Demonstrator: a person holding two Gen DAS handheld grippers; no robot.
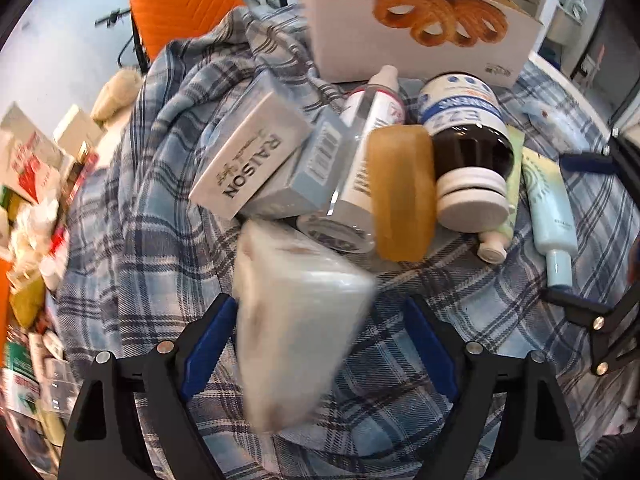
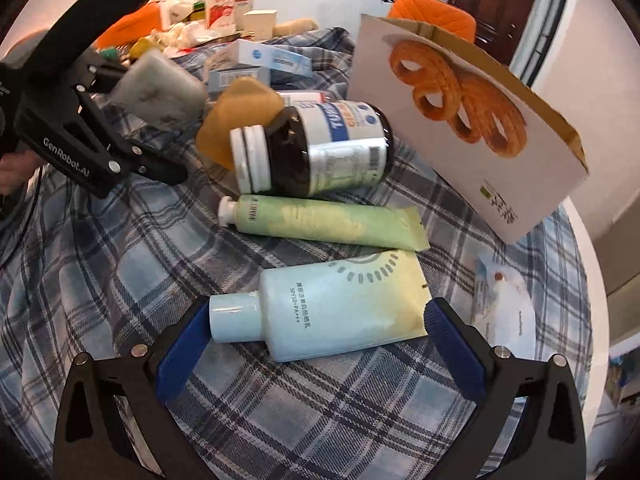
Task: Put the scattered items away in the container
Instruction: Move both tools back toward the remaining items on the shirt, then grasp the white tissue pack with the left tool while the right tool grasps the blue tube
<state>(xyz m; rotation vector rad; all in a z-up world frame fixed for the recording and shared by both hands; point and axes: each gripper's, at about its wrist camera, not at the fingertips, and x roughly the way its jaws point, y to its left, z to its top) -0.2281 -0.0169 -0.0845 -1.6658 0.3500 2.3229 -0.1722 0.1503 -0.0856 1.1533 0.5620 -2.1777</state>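
Note:
My left gripper (image 1: 320, 302) stands open over the plaid cloth with a blurred white wrapped pack (image 1: 296, 312) between its blue pads. The pack lies against the left pad, and a gap shows at the right pad. My right gripper (image 2: 318, 311) is open and straddles a pale blue tube (image 2: 340, 312) lying lengthwise on the cloth, its cap by the left pad. The white cardboard box with a pastry picture (image 2: 460, 152) stands open-topped at the back. A dark bottle (image 2: 320, 148), an amber soap bar (image 2: 240, 116) and a green tube (image 2: 328, 222) lie before it.
A grey RAISON box (image 1: 248, 160), a clear bottle (image 1: 368, 136) and a small round tin (image 1: 332, 236) are piled on the plaid cloth (image 1: 152, 208). A flat sachet (image 2: 504, 296) lies at the right. Cluttered packages (image 1: 32, 200) fill the left side. An orange chair (image 1: 184, 4) stands behind.

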